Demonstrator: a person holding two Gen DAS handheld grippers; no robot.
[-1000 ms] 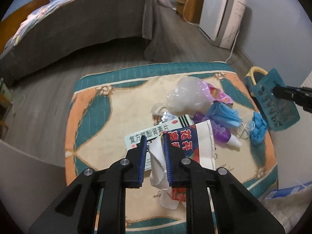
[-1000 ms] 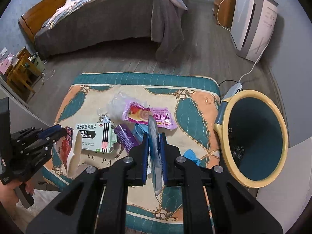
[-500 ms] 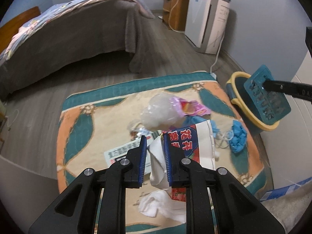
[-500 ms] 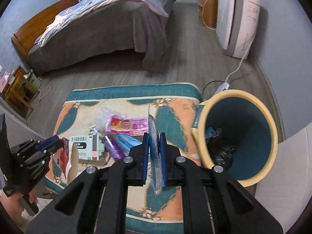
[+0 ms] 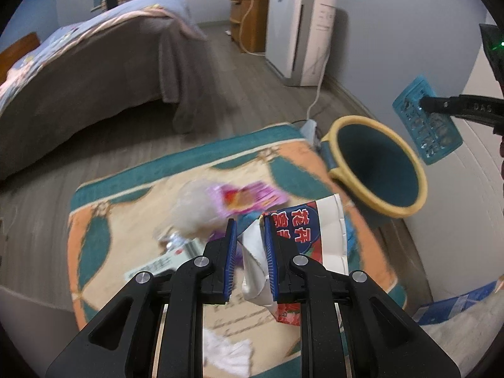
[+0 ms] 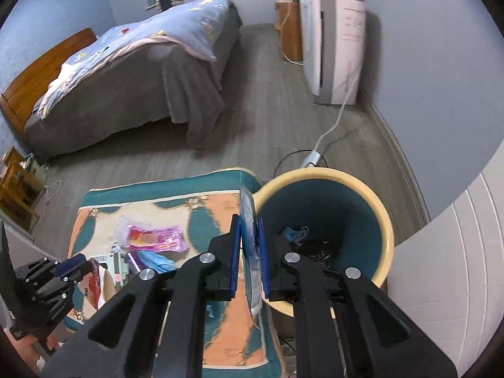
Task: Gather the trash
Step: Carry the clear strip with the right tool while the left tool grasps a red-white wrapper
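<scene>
Left gripper (image 5: 248, 236) pinched on red-and-white paper bag (image 5: 318, 230), white inner fold clamped between blue pads, bag hanging above rug (image 5: 94, 236). Right gripper (image 6: 249, 234) pressed tight on teal blister pack (image 6: 250, 245), pack edge-on between jaws in right wrist view, flat face visible in left wrist view (image 5: 426, 123), held over near rim of bin (image 6: 386, 220). Bin yellow-rimmed, teal inside, standing on floor just beside rug's right edge, dark trash and a blue scrap at bottom. Left on rug: pink snack wrapper (image 6: 157, 236), clear crumpled plastic (image 5: 192, 208) touching it, white medicine box (image 6: 113, 263), purple item (image 6: 134, 260), blue mask (image 6: 154, 260), white tissue (image 5: 226, 352) near front edge. Left wrist view motion-blurred over rug. Background: bed (image 6: 126, 72) with grey blanket, white air purifier (image 6: 334, 47) by wall, wooden cabinet (image 5: 249, 22), white cable (image 6: 334, 126) running across wood floor to adapter next to bin.
</scene>
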